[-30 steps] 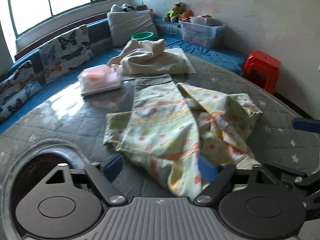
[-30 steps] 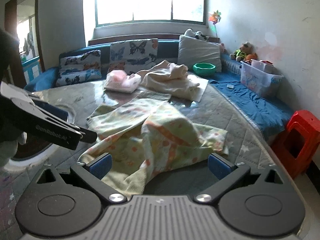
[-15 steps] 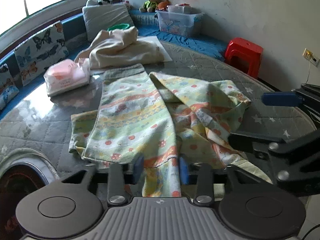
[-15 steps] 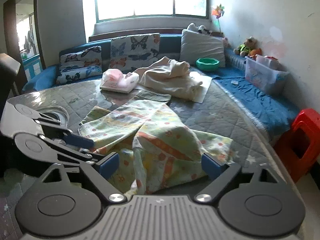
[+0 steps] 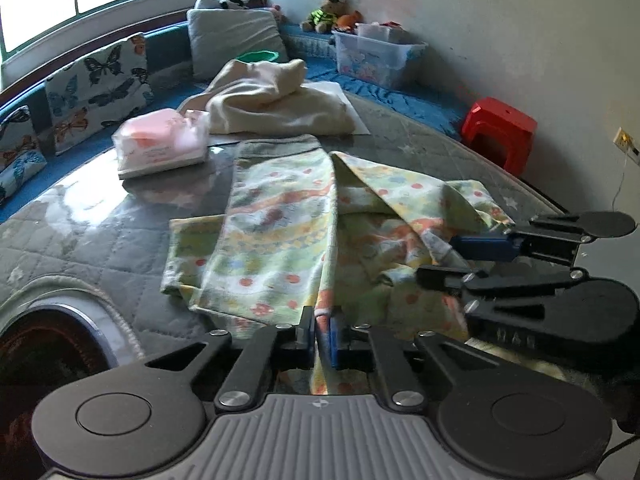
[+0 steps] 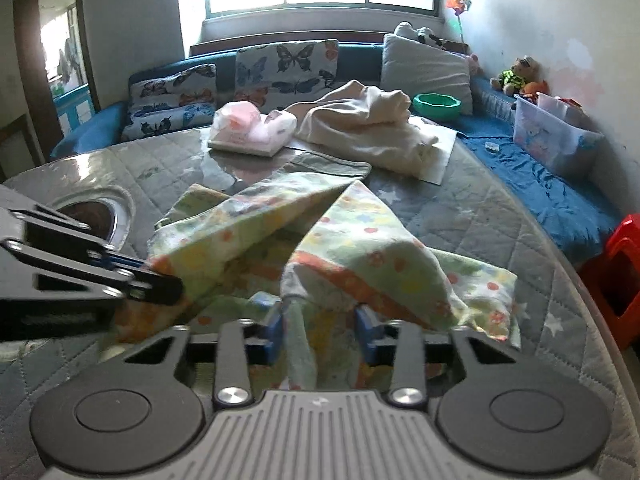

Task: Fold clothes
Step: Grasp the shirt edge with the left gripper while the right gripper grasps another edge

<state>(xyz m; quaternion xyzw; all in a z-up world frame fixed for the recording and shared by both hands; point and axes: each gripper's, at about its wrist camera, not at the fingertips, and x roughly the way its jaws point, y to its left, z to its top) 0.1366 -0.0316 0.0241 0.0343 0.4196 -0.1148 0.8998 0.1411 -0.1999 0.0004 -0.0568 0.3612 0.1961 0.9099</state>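
A crumpled garment with a pastel yellow, green and orange print [image 5: 280, 232] lies on the grey quilted round table [image 5: 80, 240]. My left gripper [image 5: 322, 330] is shut on the garment's near edge, and a strip of the cloth hangs down between its blue pads. In the right wrist view it [image 6: 160, 280] shows at the left, clamped on that corner. My right gripper [image 6: 320, 330] is closing around a raised fold of the same garment [image 6: 360, 248]. Cloth stands between its jaws, but the pads do not press on it. The left wrist view shows the right gripper [image 5: 460, 262] at the garment's right side.
A cream cloth heap [image 5: 276, 100] and a pink wrapped pack [image 5: 160, 144] lie at the table's far side. A round hole [image 5: 44, 360] opens in the table at the near left. Butterfly cushions [image 6: 288, 68], a green bowl [image 6: 436, 104], a clear bin [image 5: 376, 56] and a red stool [image 5: 500, 128] stand around.
The left jaws have shut on the garment's near edge. The right gripper has moved in and down over the garment's right fold, and its jaws have narrowed around it.
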